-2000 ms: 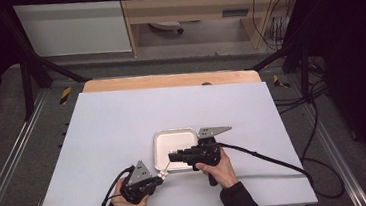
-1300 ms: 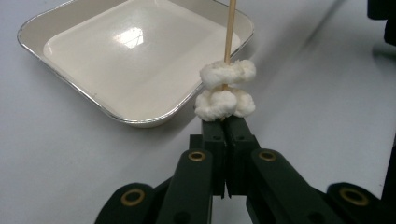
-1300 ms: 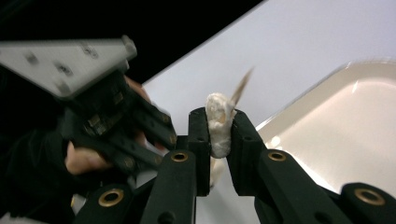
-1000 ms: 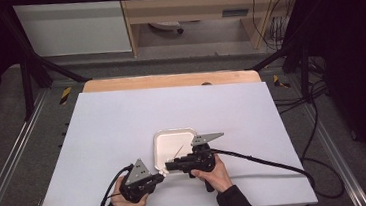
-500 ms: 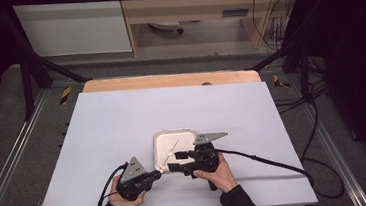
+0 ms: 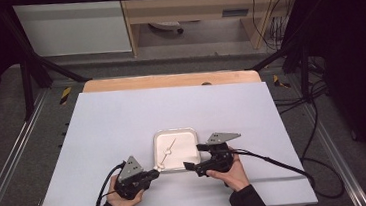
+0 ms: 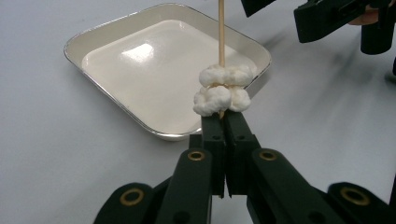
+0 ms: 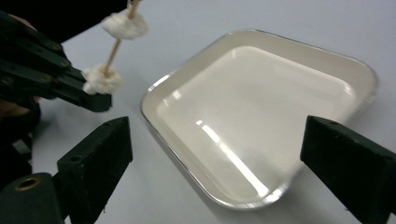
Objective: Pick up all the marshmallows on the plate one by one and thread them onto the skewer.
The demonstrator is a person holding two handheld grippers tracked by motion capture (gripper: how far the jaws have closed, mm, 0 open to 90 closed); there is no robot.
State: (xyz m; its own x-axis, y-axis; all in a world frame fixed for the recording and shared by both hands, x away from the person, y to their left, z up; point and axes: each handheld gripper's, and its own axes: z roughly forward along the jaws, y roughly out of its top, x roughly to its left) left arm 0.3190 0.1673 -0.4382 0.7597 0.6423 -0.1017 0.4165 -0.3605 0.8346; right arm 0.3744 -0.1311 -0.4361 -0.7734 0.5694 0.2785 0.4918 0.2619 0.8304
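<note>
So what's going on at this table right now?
A person is working with two hand-held grippers. The left gripper is clamped on the lower end of a wooden skewer threaded with two white marshmallow-like pieces, holding it over the edge of a white tray. The right gripper has just opened its jaws; nothing is between them, and they sit beside the tray.

Your right gripper [image 6: 194,157] has just been opening: its jaws now stand wide apart with nothing between them, where they were nearly closed a second ago. It has let go of the skewer [image 6: 167,152] and drawn back to the right edge of the tray [image 6: 174,133]. The skewer's free end now slants over the tray.
</note>
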